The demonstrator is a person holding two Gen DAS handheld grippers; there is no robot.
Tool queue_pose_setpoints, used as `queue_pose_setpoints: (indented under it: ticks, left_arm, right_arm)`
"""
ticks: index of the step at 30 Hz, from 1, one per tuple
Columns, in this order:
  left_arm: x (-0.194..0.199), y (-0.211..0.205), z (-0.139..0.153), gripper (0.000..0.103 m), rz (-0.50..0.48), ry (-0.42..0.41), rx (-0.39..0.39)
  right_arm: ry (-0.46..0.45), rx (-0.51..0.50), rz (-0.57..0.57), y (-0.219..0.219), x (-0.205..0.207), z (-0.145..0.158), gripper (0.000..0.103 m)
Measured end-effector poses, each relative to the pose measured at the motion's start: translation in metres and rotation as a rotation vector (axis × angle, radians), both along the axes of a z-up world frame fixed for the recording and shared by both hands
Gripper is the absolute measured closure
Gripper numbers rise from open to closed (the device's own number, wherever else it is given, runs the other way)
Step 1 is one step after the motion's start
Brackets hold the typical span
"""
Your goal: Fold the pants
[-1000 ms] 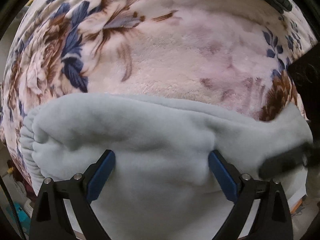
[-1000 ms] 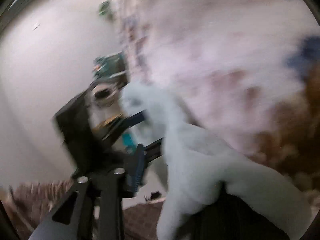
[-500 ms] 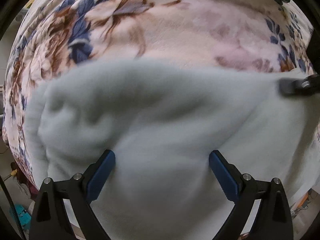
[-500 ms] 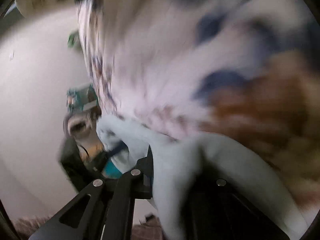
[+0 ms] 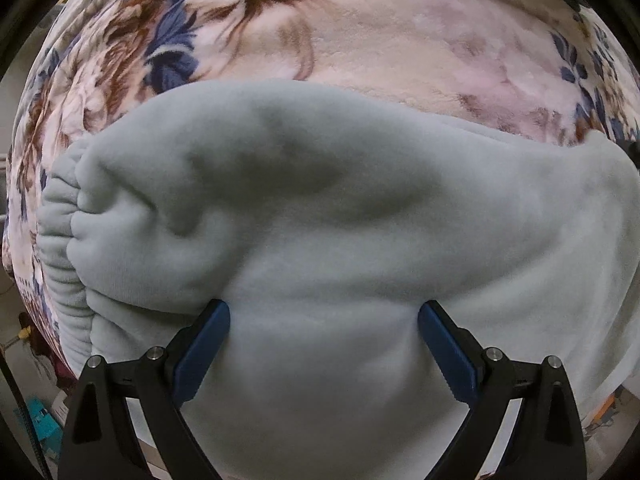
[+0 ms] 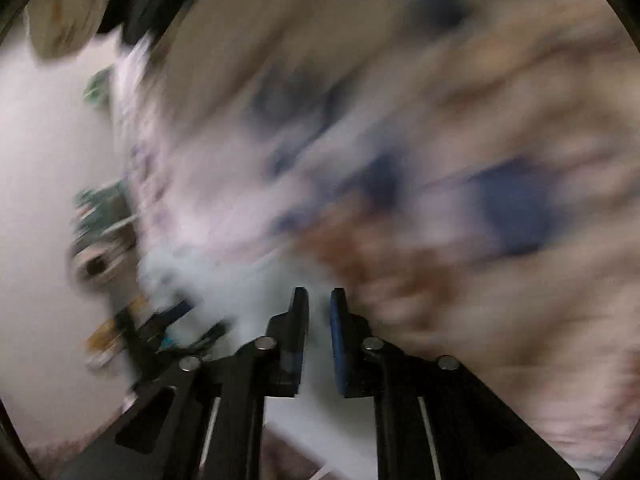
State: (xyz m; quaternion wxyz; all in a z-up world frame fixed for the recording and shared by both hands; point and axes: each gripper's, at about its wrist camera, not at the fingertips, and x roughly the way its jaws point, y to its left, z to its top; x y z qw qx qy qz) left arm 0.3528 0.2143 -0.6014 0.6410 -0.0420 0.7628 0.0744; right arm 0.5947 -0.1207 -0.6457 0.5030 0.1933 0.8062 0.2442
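My left tool (image 5: 323, 322) stood spread over the pants (image 5: 340, 216), which lay bunched on the flowery blanket (image 5: 360, 32). My right tool (image 6: 319, 304) was pinched on their edge. One fold looked begun; smoothing and more folds were left.

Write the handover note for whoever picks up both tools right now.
Left tool: fingers apart, pushed into the pants, which bulge between them.
Right tool: nearly shut, pale fabric in the narrow gap; view blurred, grip uncertain.
Pants: bunched on the floral blanket, elastic band at the left in the left view.
Done: cloth gathered over itself; no clean fold visible.
Left: flatten, square the fold, release.
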Motion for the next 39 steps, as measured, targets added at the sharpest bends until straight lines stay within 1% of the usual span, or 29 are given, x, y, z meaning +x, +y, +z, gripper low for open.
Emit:
queue_pose_setpoints:
  ticks: [2,3,4,5,6,7,8,10,11,13,14,16,17,19,20,21,23,25,26,27,28,30,31,33,34,35,37,38,39]
  left_arm:
    - [0.006,0.002,0.001,0.005,0.022,0.003,-0.005]
    - [0.005,0.002,0.001,0.005,0.037,0.007,-0.006]
    - [0.004,0.002,0.002,0.006,0.050,0.011,-0.006]
    - [0.005,0.002,0.003,0.006,0.058,0.009,-0.009]
    - [0.005,0.001,0.005,0.006,0.067,0.001,-0.015]
    - [0.005,-0.002,0.008,0.006,0.075,-0.009,-0.017]
    - [0.005,-0.005,0.010,0.006,0.082,-0.019,-0.023]
    - [0.008,-0.016,0.017,0.006,0.093,-0.043,-0.044]
    - [0.011,-0.021,0.020,0.006,0.101,-0.051,-0.061]
    - [0.020,-0.034,0.024,0.006,0.134,-0.059,-0.138]
    - [0.024,-0.038,0.025,0.006,0.146,-0.061,-0.163]
    - [0.037,-0.054,0.027,0.006,0.162,-0.068,-0.235]
    - [0.042,-0.060,0.028,0.006,0.159,-0.069,-0.250]
    - [0.057,-0.080,0.030,0.006,0.142,-0.070,-0.281]
    - [0.069,-0.093,0.033,0.006,0.137,-0.067,-0.292]
    - [0.075,-0.102,0.029,0.006,0.126,-0.052,-0.299]
    - [0.097,-0.115,0.024,0.006,0.138,-0.022,-0.328]
    - [0.101,-0.122,0.017,0.006,0.136,0.006,-0.327]
    - [0.103,-0.129,0.016,0.006,0.119,0.014,-0.312]
    - [0.105,-0.128,0.010,0.007,0.098,0.023,-0.291]
    - [0.104,-0.131,0.006,0.008,0.079,0.023,-0.273]
    - [0.100,-0.130,0.009,0.008,0.052,0.017,-0.261]
    - [0.100,-0.133,0.009,0.010,0.040,0.009,-0.257]
    - [0.098,-0.135,0.012,0.024,0.011,-0.021,-0.244]
    - [0.096,-0.134,0.013,0.039,0.000,-0.036,-0.248]
    - [0.096,-0.136,0.013,0.057,-0.009,-0.045,-0.259]
    - [0.090,-0.132,0.019,0.071,-0.037,-0.076,-0.281]
    - [0.086,-0.127,0.022,0.080,-0.042,-0.079,-0.293]
    - [0.084,-0.125,0.021,0.082,-0.032,-0.075,-0.313]
  right_arm:
    - [-0.012,0.024,-0.082,-0.032,0.014,0.010,0.091]
    - [-0.028,0.036,-0.072,-0.039,0.017,0.017,0.091]
    - [-0.034,0.049,-0.040,-0.038,0.015,0.021,0.090]
    - [-0.040,0.046,0.020,-0.033,0.008,0.021,0.090]
    - [-0.045,0.035,0.092,-0.017,-0.003,0.021,0.090]
    - [-0.053,0.016,0.147,-0.007,-0.010,0.020,0.090]
    - [-0.062,-0.026,0.203,0.003,-0.020,0.016,0.090]
    - [-0.050,-0.072,0.247,0.011,-0.035,0.004,0.090]
    - [-0.050,-0.062,0.244,0.014,-0.042,0.001,0.087]
    - [-0.075,-0.031,0.244,0.018,-0.056,0.004,0.087]
    - [-0.089,-0.018,0.241,0.010,-0.062,0.005,0.087]
    - [-0.124,0.019,0.210,0.008,-0.073,0.015,0.087]
    - [-0.139,0.050,0.186,0.003,-0.077,0.022,0.087]
    - [-0.169,0.071,0.164,0.000,-0.088,0.031,0.087]
    - [-0.169,0.081,0.157,-0.002,-0.090,0.038,0.087]
    - [-0.163,0.096,0.147,-0.003,-0.096,0.040,0.087]
    - [-0.177,0.087,0.147,-0.002,-0.107,0.041,0.087]
    - [-0.207,0.074,0.160,-0.004,-0.114,0.043,0.087]
    - [-0.207,0.079,0.150,0.014,-0.120,0.040,0.087]
    - [-0.197,0.096,0.132,0.020,-0.125,0.038,0.087]
    - [-0.200,0.106,0.114,0.018,-0.126,0.038,0.087]
    - [-0.194,0.127,0.091,0.020,-0.128,0.036,0.087]
    - [-0.194,0.135,0.084,0.020,-0.129,0.036,0.087]
    - [-0.186,0.157,0.072,0.016,-0.129,0.035,0.087]
    - [-0.181,0.164,0.066,0.014,-0.129,0.034,0.087]
    - [-0.175,0.169,0.054,0.011,-0.129,0.032,0.087]
    - [-0.155,0.184,0.035,0.007,-0.128,0.028,0.087]
    - [-0.146,0.189,0.020,-0.007,-0.126,0.032,0.086]
    - [-0.135,0.199,0.004,-0.012,-0.125,0.031,0.086]
